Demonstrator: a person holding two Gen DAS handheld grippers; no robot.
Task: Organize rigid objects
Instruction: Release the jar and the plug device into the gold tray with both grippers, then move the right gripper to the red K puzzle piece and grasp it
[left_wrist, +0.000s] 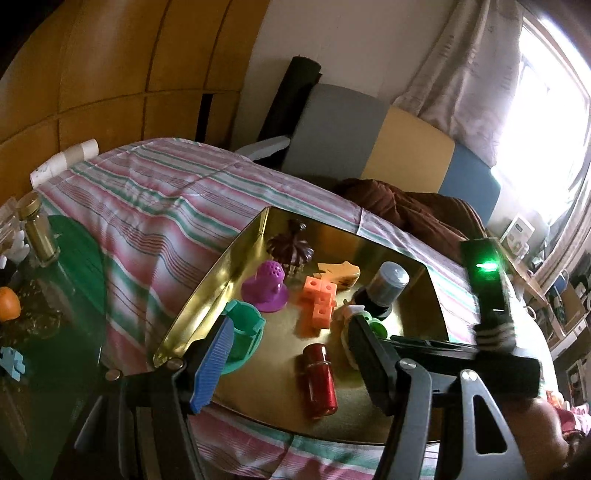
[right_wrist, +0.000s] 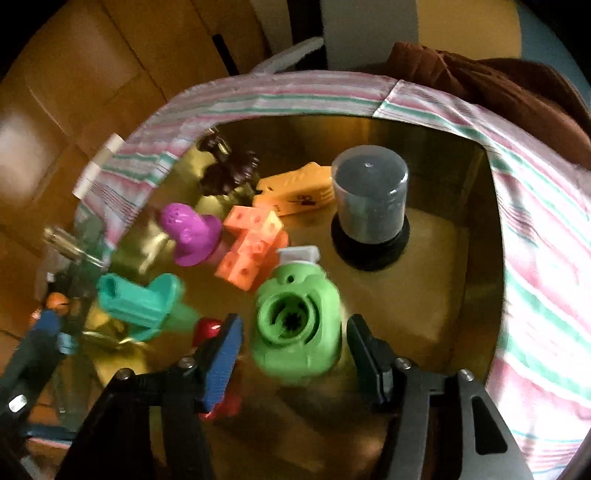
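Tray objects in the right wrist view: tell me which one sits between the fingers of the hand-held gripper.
The green round plastic piece, alone between the right hand-held gripper fingers; no pad visibly presses it. The others lie further off.

Both grippers, L (left_wrist: 291, 354) & R (right_wrist: 295, 354), angled down, jaws apart.

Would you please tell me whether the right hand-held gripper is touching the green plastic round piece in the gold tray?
Apart. The right wrist view shows tray visible between each pad of the right hand-held gripper and the green plastic round piece.
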